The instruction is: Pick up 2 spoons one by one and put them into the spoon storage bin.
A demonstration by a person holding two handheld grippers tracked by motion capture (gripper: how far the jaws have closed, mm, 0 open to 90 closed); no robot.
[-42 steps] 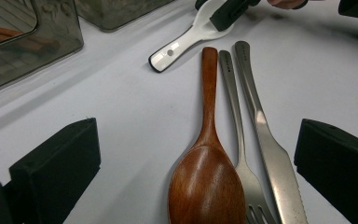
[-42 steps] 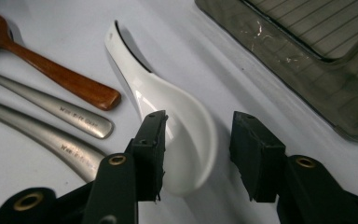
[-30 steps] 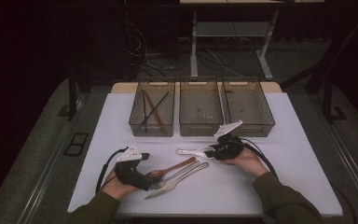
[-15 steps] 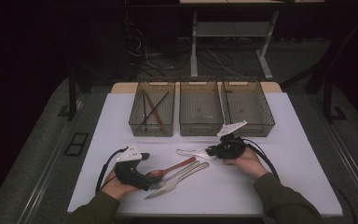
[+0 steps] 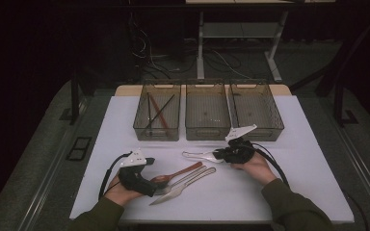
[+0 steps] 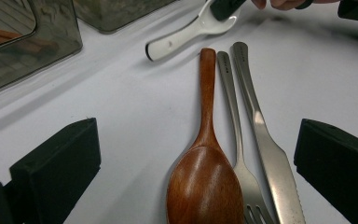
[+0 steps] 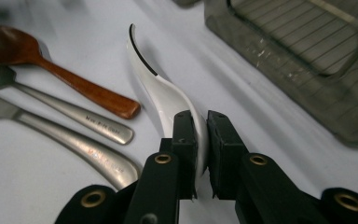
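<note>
A white ceramic spoon [image 7: 161, 93] lies on the white table [image 5: 294, 144], its handle pointing left. My right gripper [image 7: 201, 135] has just been closing and is now shut on the spoon's bowl edge, seen from above at right gripper [image 5: 220, 155] and white spoon [image 5: 195, 155]. My left gripper [image 6: 196, 154] is open and low over the table. A wooden spoon [image 6: 205, 186], a steel fork [image 6: 235, 116] and a steel knife [image 6: 265, 140] lie side by side between its jaws, untouched. In the high view the left gripper [image 5: 156, 185] sits at the front left.
Three clear bins stand in a row at the back. The left bin [image 5: 156, 132] holds chopsticks [image 5: 158, 113]. The middle bin [image 5: 207, 132] and the right bin [image 5: 265, 130] look empty. Cables trail from both grippers toward the front edge.
The right gripper's jaws have closed onto the white spoon's bowl. Both hands have stayed where they were.
</note>
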